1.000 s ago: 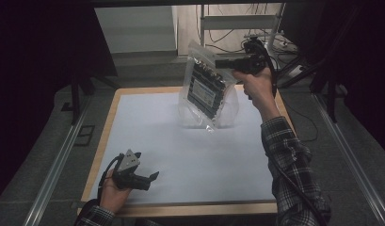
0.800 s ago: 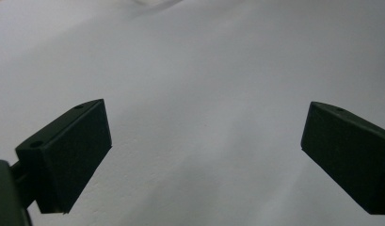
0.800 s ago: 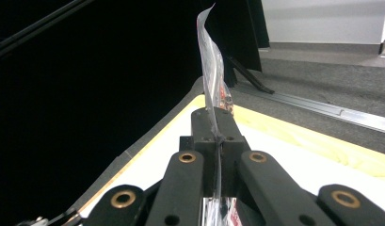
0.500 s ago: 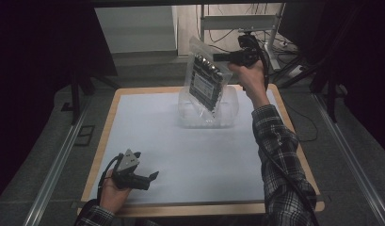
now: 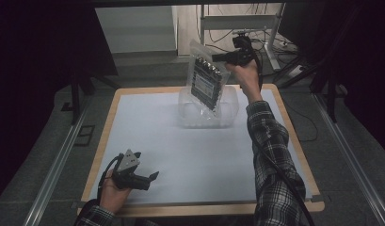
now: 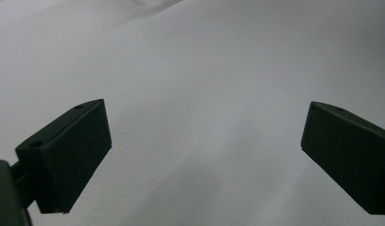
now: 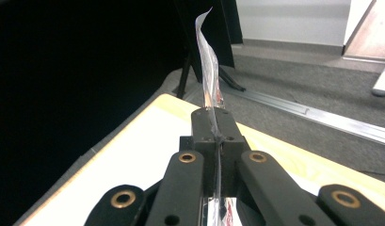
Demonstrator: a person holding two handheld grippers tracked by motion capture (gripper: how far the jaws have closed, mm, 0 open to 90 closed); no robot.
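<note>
Bag [image 5: 208,81] hangs below your right tool [image 5: 217,58], pinched at its top edge; over the last second you've swung it above the tub [image 5: 230,110], ready to lower. Your left tool [image 5: 155,175] rests open on the worktop [image 5: 148,136].

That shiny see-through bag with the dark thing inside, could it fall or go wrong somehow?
It might. The right gripper pinches the clear plastic bag with the dark pack inside by one thin edge, so the slippery film could slide out. The bag hangs tilted above the clear plastic tub, so its lower corner could catch on the rim and perhaps nudge the light tub. The left gripper rests open far away, too far to help steady anything.
</note>
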